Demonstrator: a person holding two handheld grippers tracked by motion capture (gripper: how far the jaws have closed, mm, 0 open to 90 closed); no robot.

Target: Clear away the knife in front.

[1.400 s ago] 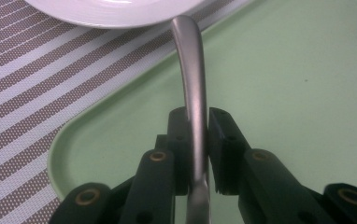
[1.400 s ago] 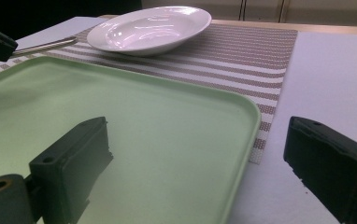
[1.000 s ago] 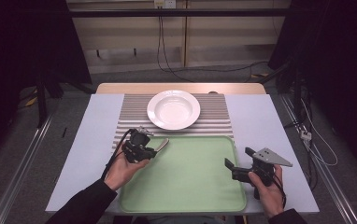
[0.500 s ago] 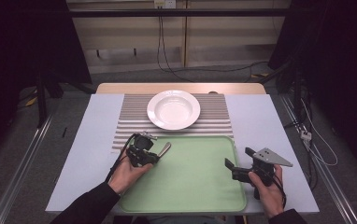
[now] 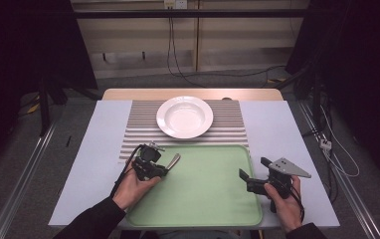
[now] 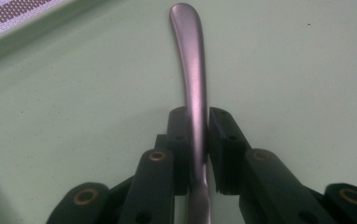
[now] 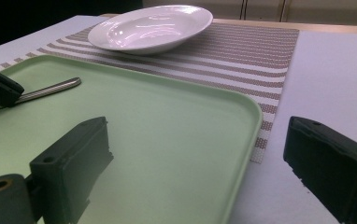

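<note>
While over tray (image 5: 203,199) | left tongs (image 6: 198,140) pinch metal handle (image 6: 193,70), maybe cutlery | right tongs (image 7: 200,163) spread

the pale surface (image 5: 86,164) is carrying a striped mat (image 5: 233,127) across its far middle and a green tray (image 5: 203,189) at the near edge, the tray's far rim overlapping the mat; a white plate (image 5: 184,116) is sitting on the mat

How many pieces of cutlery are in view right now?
1. A metal utensil handle is clamped in the left hand-held gripper, over the green tray's left edge. Its working end is hidden behind the jaws.
</note>
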